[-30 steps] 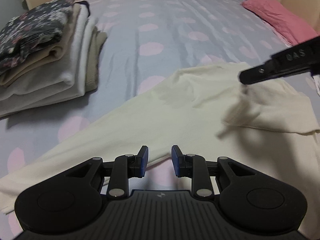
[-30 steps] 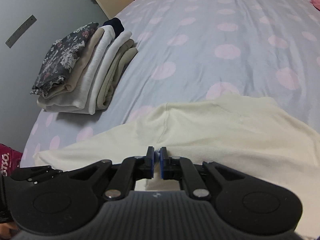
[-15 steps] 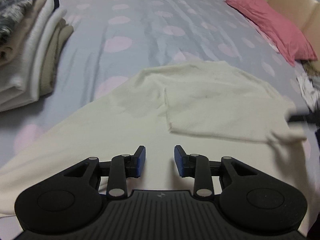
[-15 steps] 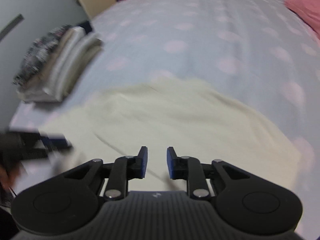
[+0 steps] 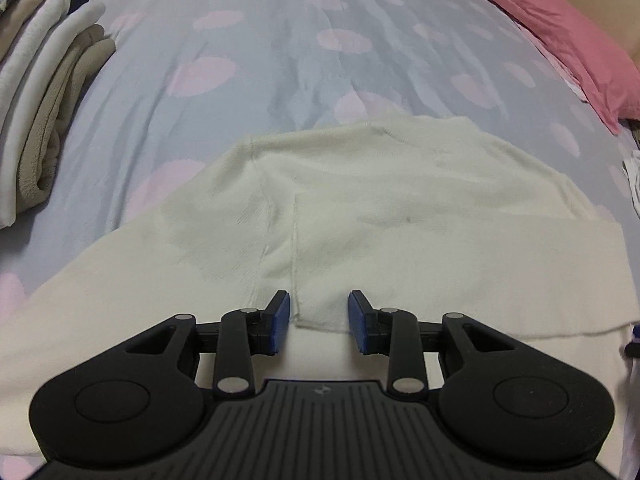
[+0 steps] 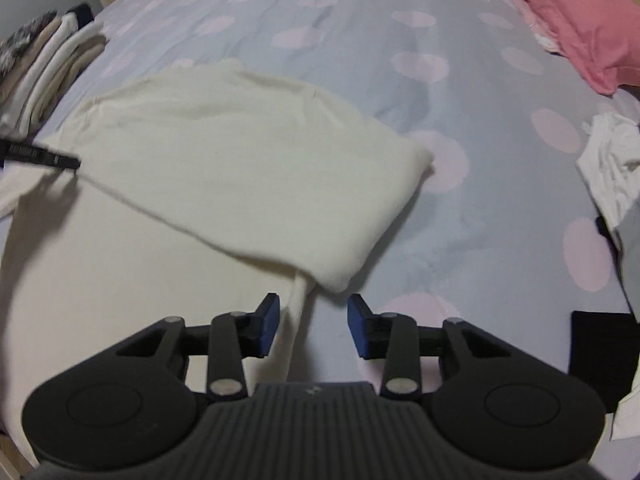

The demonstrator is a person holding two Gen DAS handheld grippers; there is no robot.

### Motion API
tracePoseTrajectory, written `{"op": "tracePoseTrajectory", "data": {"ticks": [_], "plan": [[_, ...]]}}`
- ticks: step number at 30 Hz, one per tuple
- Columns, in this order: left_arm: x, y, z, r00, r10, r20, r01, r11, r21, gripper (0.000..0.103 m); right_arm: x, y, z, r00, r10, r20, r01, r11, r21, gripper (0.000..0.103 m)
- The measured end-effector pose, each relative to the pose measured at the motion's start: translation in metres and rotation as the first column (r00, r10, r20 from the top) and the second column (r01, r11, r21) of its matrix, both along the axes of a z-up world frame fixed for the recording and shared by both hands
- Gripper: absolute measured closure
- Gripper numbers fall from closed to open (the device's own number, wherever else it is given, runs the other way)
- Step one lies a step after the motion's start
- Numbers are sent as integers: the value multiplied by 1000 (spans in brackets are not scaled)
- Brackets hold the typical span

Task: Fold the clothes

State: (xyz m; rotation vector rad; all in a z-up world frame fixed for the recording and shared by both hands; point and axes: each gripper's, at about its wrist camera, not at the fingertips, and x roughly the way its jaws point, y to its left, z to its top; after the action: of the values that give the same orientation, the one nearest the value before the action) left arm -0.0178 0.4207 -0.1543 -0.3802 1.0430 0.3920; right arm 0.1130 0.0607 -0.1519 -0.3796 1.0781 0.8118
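Gripper positions over a part-folded cream garment

Left gripper stands with its blue pads well apart and grips nothing. Between the pads, at 12 o'clock, lies the near corner of a folded-over panel of the cream garment. The panel's cut edge runs from that corner away toward 12 o'clock, and its near hem runs off toward 3 o'clock.

Right gripper is likewise wide open and empty. The near tip of the folded-over panel sits just ahead at 12 o'clock, with a narrow strip of cloth leading down between the pads. In this view the panel's long axis runs from about 10 o'clock to the tip near the gripper; the under layer spreads toward 9 o'clock.

Judgement: each gripper has a corner of the upper layer directly ahead — the left is nearer the hem corner, the right nearer the outer tip. One fold lies across the garment; whether more folds are intended cannot be settled from this state.

Outward surroundings: polka-dot bedspread, stack of folded clothes at 10 o'clock, pink pillow at 2 o'clock, loose white clothing at 3 o'clock.

Markings: print on the black bar at 9 o'clock in the right view is too blurred to read.
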Motion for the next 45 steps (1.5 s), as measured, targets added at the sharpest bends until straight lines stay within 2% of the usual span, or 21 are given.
{"op": "tracePoseTrajectory", "data": {"ticks": [4,5,11,15,20,28,34,37,39,40,41,45], "plan": [[4,-4,2,1000,8,16,-8,1000,18,96,3,0,-5,1000,2,-7,-2,1000,1,63],[5,-4,3,1000,10,20,-10,1000,22,97,5,0,-5,1000,4,-6,-4,1000,-1,62],[11,-9,7,998,24,49,-26,999,44,100,6,14,-6,1000,15,4,-15,999,-30,62],[2,-6,27,989,64,134,-64,998,1,100,8,15,-9,1000,-4,-9,4,1000,-31,62],[-4,-7,55,973,76,220,-76,997,-8,100,10,18,-10,999,-44,5,44,999,-18,62],[-17,8,84,957,103,271,-109,994,10,100,20,25,-9,997,-59,48,60,998,-26,62],[-39,25,83,952,163,258,-174,985,22,100,26,30,-15,996,-50,68,52,998,-39,63],[-52,33,74,956,188,224,-200,979,31,101,25,29,-14,997,-35,75,37,999,-32,64],[-59,34,65,960,193,200,-204,979,31,101,26,28,-13,997,-27,69,29,999,-32,72],[-62,34,59,962,195,189,-204,978,30,101,26,27,-13,998,-25,56,27,999,-36,87],[-65,34,54,964,197,178,-205,978,29,101,27,27,-13,999,-23,45,25,999,-39,93],[-74,30,31,972,198,127,-203,979,33,101,26,25,-7,997,-34,68,38,998,-55,94]]}}
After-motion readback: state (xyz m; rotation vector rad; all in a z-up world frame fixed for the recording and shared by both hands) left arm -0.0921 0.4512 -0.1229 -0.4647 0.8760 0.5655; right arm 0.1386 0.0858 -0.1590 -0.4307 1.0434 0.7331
